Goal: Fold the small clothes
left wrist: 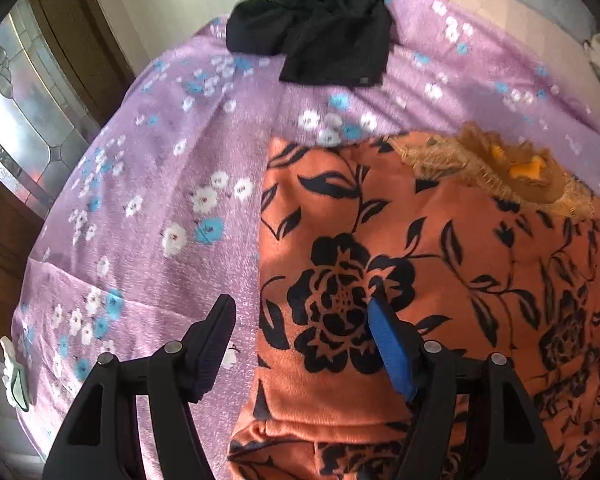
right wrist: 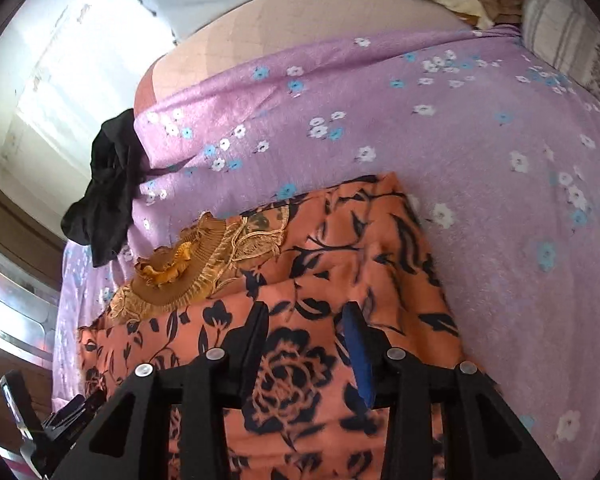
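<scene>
My top [left wrist: 440, 280] is orange with black roses and leaves, mustard frill collar [left wrist: 496, 168]. Bedsheet [left wrist: 148, 216] is lilac with white and blue flowers. Black garment [left wrist: 320, 24] beyond.

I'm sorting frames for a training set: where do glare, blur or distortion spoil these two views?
Left wrist view: fisheye bends the lilac flowered bedsheet; the window at left glares; the crumpled black garment is soft. Right wrist view: the wall at upper left is blown out, and the orange black-flowered garment smears near the right gripper.
</scene>
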`<state>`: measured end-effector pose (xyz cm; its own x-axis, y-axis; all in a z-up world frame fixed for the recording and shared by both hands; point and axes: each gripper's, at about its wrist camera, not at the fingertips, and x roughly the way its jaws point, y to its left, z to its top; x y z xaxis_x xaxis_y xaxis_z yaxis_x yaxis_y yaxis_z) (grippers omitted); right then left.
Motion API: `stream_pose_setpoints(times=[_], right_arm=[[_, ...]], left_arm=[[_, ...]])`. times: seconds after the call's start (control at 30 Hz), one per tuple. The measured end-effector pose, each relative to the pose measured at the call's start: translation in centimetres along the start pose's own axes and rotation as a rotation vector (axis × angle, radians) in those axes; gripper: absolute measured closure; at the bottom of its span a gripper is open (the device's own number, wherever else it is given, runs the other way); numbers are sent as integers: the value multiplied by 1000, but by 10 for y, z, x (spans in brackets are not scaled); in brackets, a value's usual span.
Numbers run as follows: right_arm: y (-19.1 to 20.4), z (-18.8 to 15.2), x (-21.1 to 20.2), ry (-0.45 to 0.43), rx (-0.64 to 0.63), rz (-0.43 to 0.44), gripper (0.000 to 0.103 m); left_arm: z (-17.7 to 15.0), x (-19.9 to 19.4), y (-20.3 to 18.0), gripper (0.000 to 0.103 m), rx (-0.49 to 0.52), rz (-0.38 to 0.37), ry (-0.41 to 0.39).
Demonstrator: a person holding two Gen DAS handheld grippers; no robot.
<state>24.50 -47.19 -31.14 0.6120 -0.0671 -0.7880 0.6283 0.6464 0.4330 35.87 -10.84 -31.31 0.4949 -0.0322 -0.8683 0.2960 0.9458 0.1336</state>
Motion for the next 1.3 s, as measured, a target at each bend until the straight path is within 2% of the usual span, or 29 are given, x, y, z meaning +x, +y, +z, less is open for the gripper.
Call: stream_pose_setpoints(times=[0.07,0.1,0.13,0.17,0.23,0.3,0.33,0.43,0.5,0.6,0.73,0.87,1.1,1.3], right_arm=[[-9,-7,12,64,8,-26,62],[-16,-11,25,137,15,-31,62],[-21,-16,30,153,23,-11,63],[-22,-18,22,120,26,7,63],[-25,-24,2,126,33,38,62],[-32,-33,-24,80,-6,71,58],[-37,-37,-35,62,-26,66,53],[-70,-52,-73,34,-16,89,50],[-95,-61,-93,61,7,124,47],[-128,-86,-120,122,42,114,46],[-157,-122,-141,200,49,143,46],[-173,-158,-153,261,32,126,46],[-199,-203,-153,364,120,179,46],[-219,-228,-134,431,300,312,46]], left_arm=[[-7,-9,3,33,-17,4,-5],[-11,-13,5,33,-27,-9,-4],[-15,-17,8,33,-38,-24,-2],[-20,-21,10,33,-44,-34,-2],[-36,-33,18,33,-61,-33,-17],[-53,-42,21,33,-66,-20,-30],[-64,-48,27,33,-72,-17,-32],[-96,-60,45,33,-99,-30,-23],[-115,-70,54,33,-112,-48,-22],[-146,-87,59,33,-104,-54,-30],[-187,-106,58,33,-97,-90,-15],[-229,-119,56,33,-71,-86,15],[-265,-111,70,32,-113,-94,110],[-281,-111,78,32,-156,-199,157]])
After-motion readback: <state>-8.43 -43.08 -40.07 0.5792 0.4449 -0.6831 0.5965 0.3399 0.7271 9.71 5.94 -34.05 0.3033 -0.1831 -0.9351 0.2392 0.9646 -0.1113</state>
